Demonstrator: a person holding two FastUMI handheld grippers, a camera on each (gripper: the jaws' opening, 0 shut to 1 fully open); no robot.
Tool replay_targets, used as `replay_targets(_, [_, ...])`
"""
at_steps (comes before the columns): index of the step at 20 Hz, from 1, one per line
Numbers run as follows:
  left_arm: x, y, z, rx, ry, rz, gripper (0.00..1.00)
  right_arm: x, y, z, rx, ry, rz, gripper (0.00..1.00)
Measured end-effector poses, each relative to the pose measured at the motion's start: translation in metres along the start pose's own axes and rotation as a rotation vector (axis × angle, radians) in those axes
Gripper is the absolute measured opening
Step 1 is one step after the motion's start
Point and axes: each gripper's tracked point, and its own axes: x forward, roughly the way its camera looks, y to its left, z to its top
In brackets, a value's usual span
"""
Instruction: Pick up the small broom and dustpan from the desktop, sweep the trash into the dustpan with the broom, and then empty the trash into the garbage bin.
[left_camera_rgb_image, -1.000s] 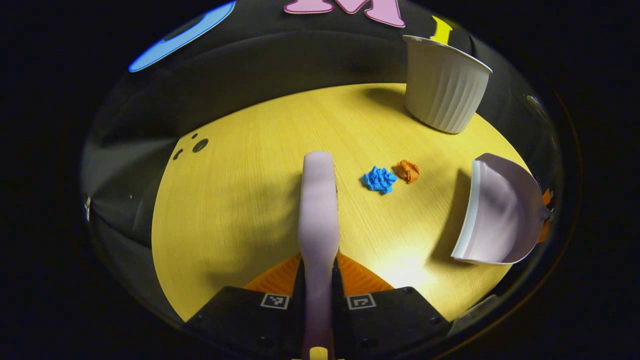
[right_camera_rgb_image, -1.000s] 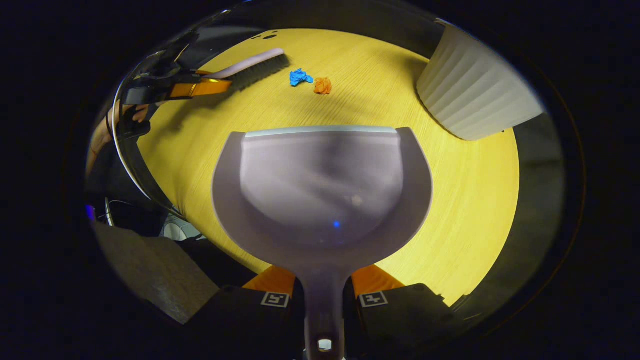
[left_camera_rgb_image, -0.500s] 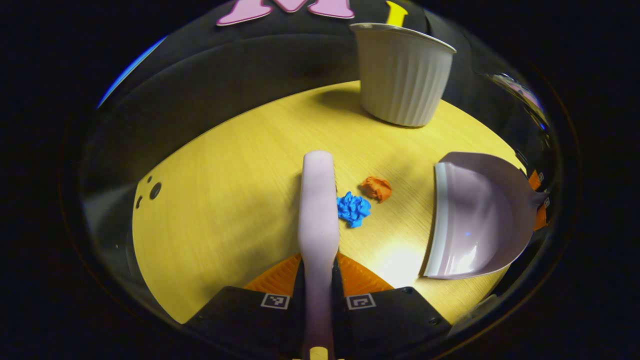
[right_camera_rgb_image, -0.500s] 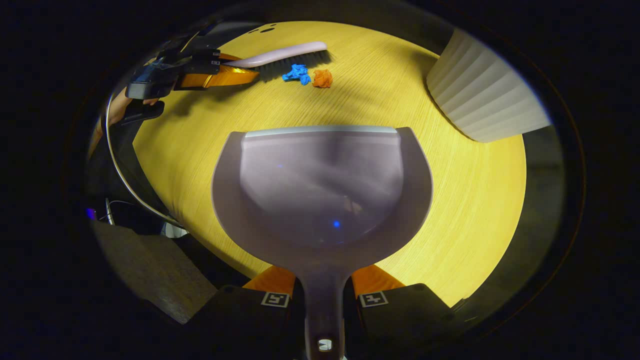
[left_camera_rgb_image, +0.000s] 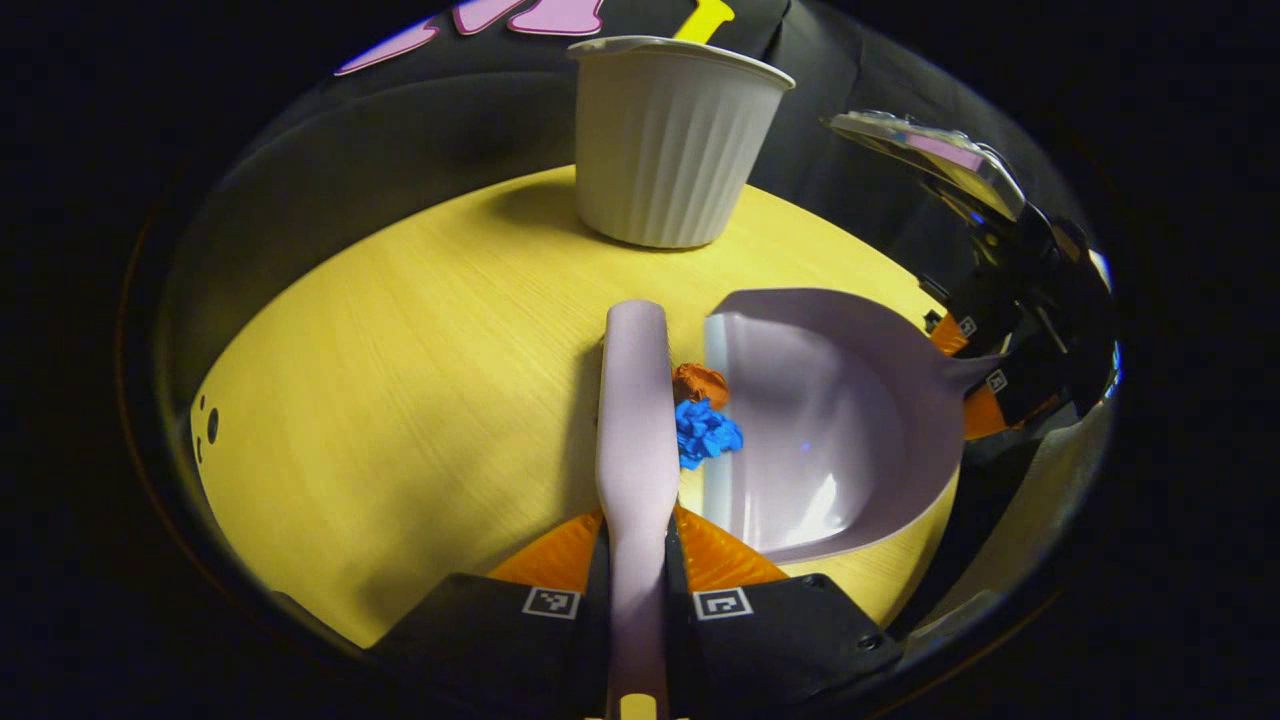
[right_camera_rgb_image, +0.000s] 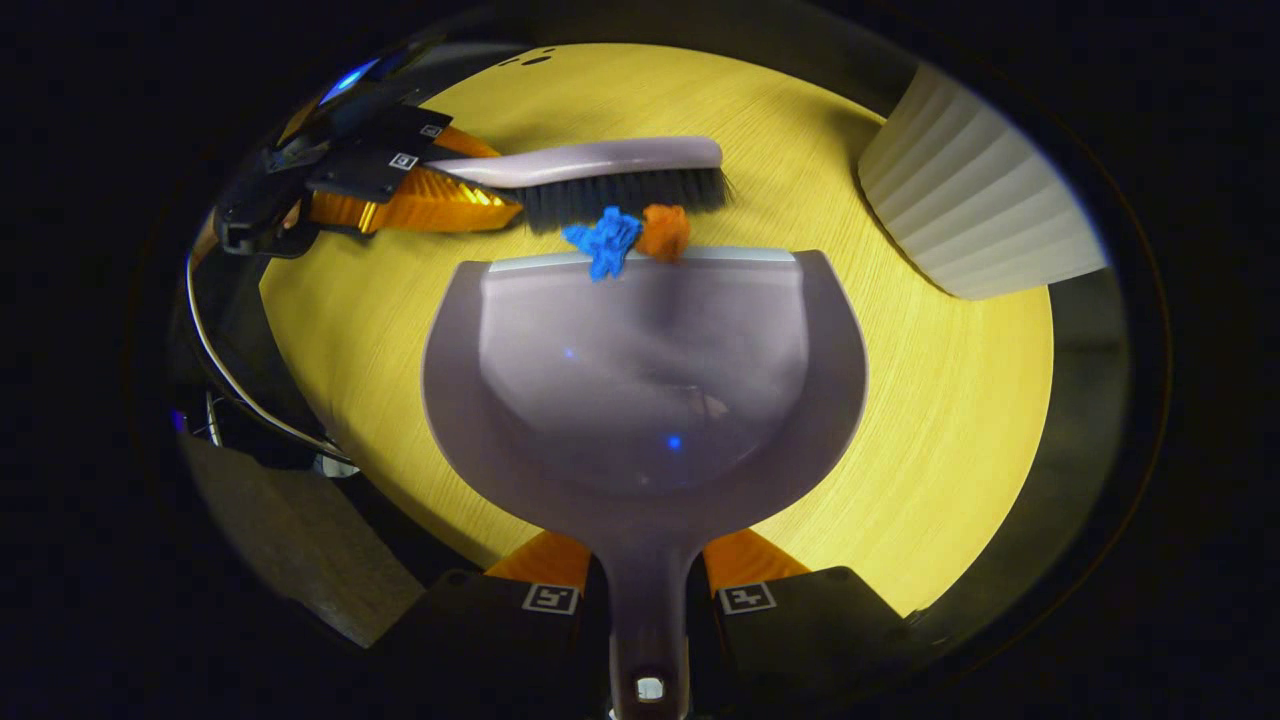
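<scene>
Trash is pinned between the two tools: the blue paper wad (right_camera_rgb_image: 603, 242) and the orange paper wad (right_camera_rgb_image: 662, 230) sit right at the front lip of the dustpan (right_camera_rgb_image: 640, 390), with the bristles of the small broom (right_camera_rgb_image: 600, 175) touching them from behind, so a push has nowhere to send them but into the pan. The right gripper (right_camera_rgb_image: 645, 585) has its fingers clamped on the dustpan's handle and holds the pan low with its lip against the desktop (right_camera_rgb_image: 930, 420), which should stop the wads from slipping underneath. The left gripper (left_camera_rgb_image: 637, 560) is closed on the broom handle, keeping the brush parallel to the lip so both wads are caught at once. In the left gripper view the blue wad already overlaps the lip while the orange one lies just beside it. The ribbed white garbage bin (left_camera_rgb_image: 665, 140) stands upright near the desktop's far edge, close behind the pan, ready for the tip-out. Sweeping looks nearly finished.
</scene>
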Motion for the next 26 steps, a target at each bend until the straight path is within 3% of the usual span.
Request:
replay_targets(5, [0.001, -0.017, 0.002, -0.039, -0.001, -0.016, 0.27, 0.004, 0.002, 0.005, 0.049, -0.069, 0.005, 0.35])
replay_targets(10, [-0.008, -0.006, 0.011, -0.069, -0.025, 0.090, 0.30, 0.015, 0.013, 0.001, 0.115, -0.171, 0.010, 0.35])
replay_targets(13, [-0.016, 0.014, 0.012, -0.100, -0.046, 0.160, 0.27, 0.006, 0.017, -0.003, 0.151, -0.199, 0.026, 0.36])
replay_targets(18, [-0.039, 0.040, -0.009, -0.185, -0.050, 0.261, 0.27, -0.020, 0.008, -0.001, 0.206, -0.195, -0.011, 0.36])
replay_targets(26, [-0.058, 0.042, -0.040, -0.261, -0.063, 0.341, 0.27, -0.114, -0.063, 0.025, 0.280, -0.252, -0.086, 0.36])
